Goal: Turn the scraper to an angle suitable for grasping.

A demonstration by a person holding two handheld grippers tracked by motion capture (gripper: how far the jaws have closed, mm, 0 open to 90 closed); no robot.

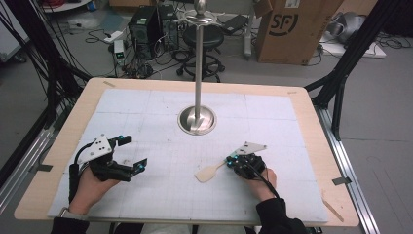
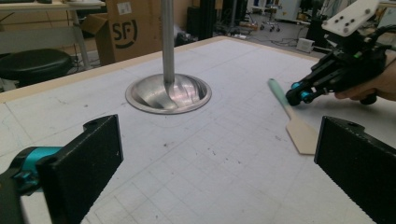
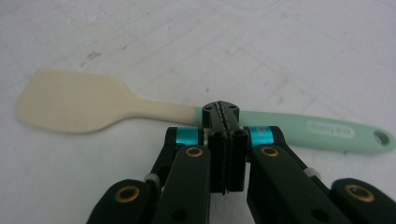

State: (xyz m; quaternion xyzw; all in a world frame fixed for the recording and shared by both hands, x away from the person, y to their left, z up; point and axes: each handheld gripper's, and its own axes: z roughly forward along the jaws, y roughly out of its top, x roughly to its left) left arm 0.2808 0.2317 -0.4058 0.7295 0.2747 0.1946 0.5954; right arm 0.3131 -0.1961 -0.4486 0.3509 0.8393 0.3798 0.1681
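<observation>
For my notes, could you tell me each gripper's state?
Left gripper: open, empty.
Right gripper: shut, tips at the spatula, nothing gripped.

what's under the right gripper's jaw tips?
The spatula lies flat on the white mat. The right gripper, jaws shut, sits over its handle where cream turns to mint. That short stretch of handle is covered, so contact can't be confirmed.

1. Spatula (image 3: pixel 201 114): in the right gripper view the closed jaw tips of the right gripper (image 3: pixel 221 109) cover the stretch where cream turns to green; contact with the handle cannot be told.
2. High view: the right gripper's (image 1: pixel 229 160) body hides the green handle.
3. Raised lettering on the handle: too blurred to read.
4. Metal stand (image 1: pixel 197 73): its pole is cut off by the top edge in the left gripper view.
5. Left gripper (image 2: pixel 215 158): both jaws are cropped at the bottom edge.
</observation>
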